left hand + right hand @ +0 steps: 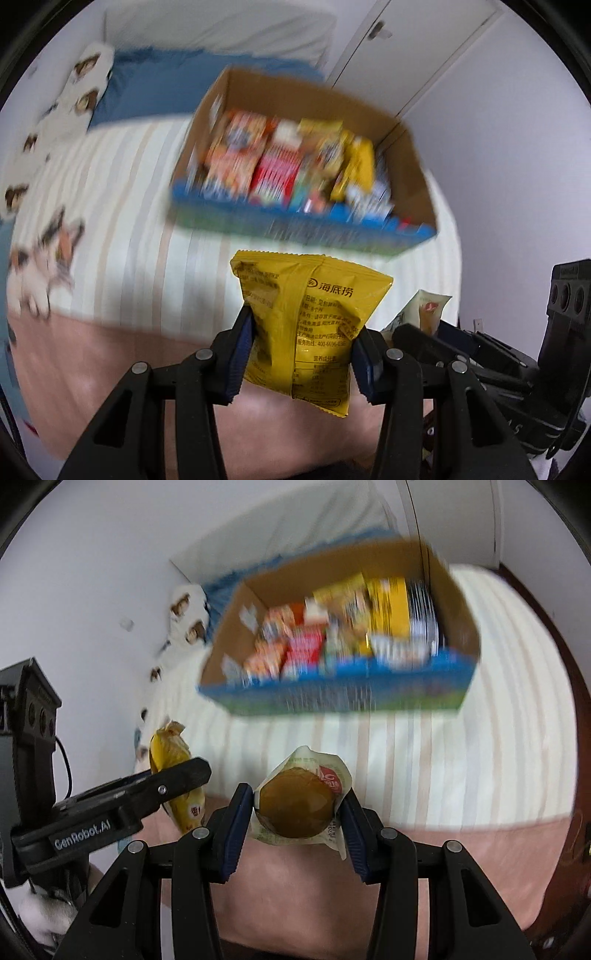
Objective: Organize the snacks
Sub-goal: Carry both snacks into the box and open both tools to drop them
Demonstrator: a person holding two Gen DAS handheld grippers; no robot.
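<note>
I see left gripper [301,354] clamped on yellow snack packet [299,325], held up above the bed [147,258] | right gripper [297,830] clamped on clear pouch with a round brown snack [297,803], just beside it | cardboard box [402,147] of packed snacks sits beyond on the striped bed, blurred

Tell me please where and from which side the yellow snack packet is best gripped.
Grip the yellow snack packet across its middle, pads on the two side edges, as the left hand-held gripper does now. It is flat and soft; its crimped end points toward the cardboard box, so approach from the opposite end.
</note>
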